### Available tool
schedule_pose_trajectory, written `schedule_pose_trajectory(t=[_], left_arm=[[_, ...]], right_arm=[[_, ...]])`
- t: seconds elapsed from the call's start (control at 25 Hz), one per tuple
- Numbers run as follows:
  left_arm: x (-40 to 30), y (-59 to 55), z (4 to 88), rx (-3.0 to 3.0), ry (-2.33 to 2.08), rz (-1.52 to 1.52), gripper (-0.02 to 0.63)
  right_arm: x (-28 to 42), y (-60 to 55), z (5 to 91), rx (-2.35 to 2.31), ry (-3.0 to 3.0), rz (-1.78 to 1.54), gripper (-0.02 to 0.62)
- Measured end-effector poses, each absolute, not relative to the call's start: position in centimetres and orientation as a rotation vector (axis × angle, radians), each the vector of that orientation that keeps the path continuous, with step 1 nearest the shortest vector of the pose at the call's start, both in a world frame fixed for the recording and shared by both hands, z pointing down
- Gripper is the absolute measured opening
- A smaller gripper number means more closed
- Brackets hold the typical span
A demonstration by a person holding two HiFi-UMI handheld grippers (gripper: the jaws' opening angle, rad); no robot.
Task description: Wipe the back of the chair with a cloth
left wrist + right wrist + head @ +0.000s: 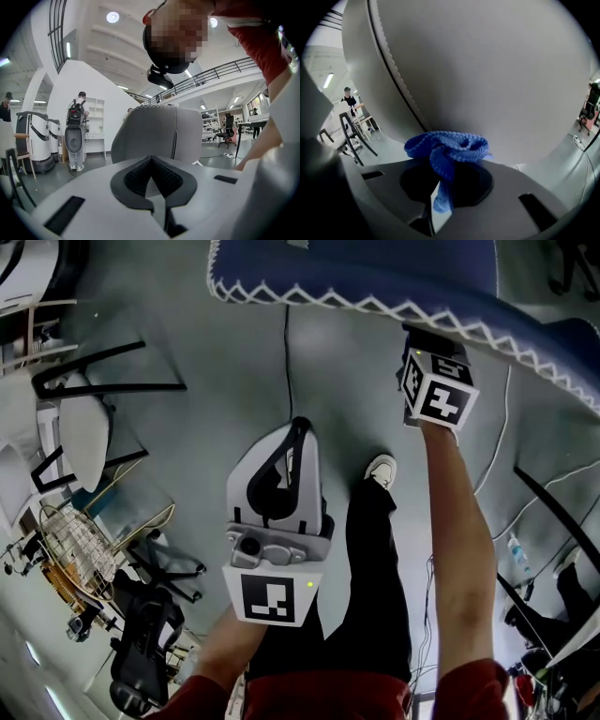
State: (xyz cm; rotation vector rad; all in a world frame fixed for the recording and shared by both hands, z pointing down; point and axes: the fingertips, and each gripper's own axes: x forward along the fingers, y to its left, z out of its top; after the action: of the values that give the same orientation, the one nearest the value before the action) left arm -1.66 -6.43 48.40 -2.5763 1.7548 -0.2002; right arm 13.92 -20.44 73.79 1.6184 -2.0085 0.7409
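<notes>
No words, brand names or numbers can be read in any view. The left marker cube (272, 597), lower centre, and the right marker cube (439, 390), upper right, carry only black-and-white square patterns.

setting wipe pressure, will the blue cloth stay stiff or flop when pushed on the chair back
Probably floppy: the blue cloth bunches in loose folds at the right gripper, one end drooping. Its knitted texture suggests it is light and should squash against the chair back.
</notes>
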Motion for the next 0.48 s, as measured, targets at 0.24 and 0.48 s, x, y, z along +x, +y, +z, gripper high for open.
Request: schedule_pose_trajectory(t=[0.24, 0.48], left_arm=[[-1.8, -6.2, 48.6, -2.552, 1.774, -0.219, 0.014], [-1.4, -6.2, 48.0, -2.518, 1.808, -0.217, 0.014]], right_arm=[[13.2, -20.8, 77.0, 1.544, -1.981, 0.772, 0.061], [13.5, -20.5, 77.1, 1.512, -2.002, 0.784, 0.061]])
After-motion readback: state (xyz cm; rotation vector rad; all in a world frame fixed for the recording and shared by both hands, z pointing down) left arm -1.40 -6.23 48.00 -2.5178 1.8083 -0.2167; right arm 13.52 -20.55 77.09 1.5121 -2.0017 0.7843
